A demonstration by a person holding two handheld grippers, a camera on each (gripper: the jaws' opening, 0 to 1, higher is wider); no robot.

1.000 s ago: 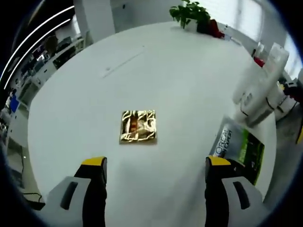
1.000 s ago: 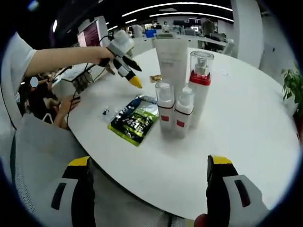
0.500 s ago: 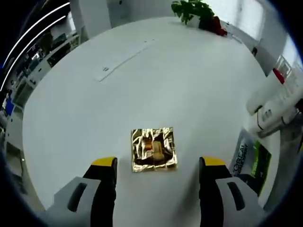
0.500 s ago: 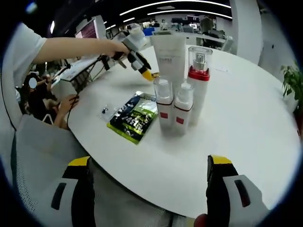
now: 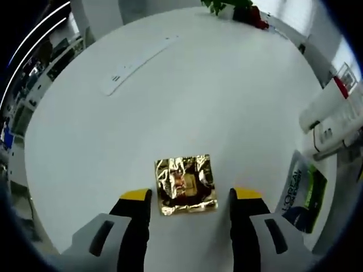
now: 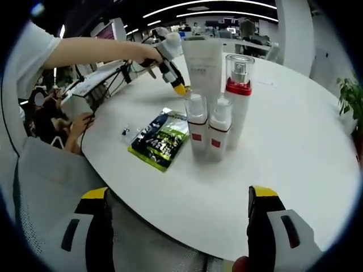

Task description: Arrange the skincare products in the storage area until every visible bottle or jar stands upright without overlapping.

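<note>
- Left gripper view: I see the gold foil sachet (image 5: 186, 184) flat on the white table (image 5: 227, 102), between my left claw (image 5: 190, 198)'s spread jaws.
- Green sachet (image 6: 160, 140) lies beside the upright bottles (image 6: 209, 130) and tube (image 6: 202, 65).
- My right claw (image 6: 178, 207) hangs open, empty, off the table edge.
</note>
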